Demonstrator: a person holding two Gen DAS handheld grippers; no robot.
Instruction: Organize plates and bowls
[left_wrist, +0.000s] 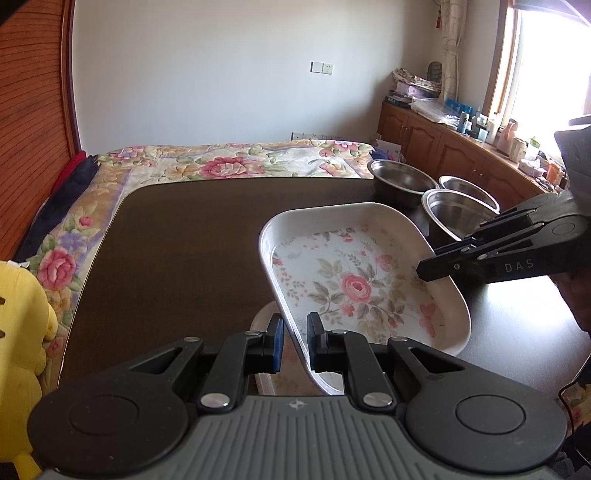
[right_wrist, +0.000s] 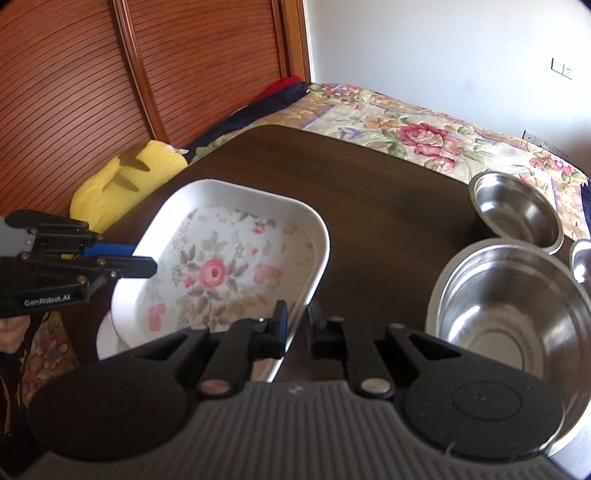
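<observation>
Both the left hand-held gripper and right hand-held gripper clamped opposite rims of the tilted floral plate, beside three steel bowls.

— What's on the tabletop?
— I see a tray lifted over another tray, three bowls clustered to its right, and a bed behind.

Floral plate between both hand-held grippers, steel bowls beyond
</observation>
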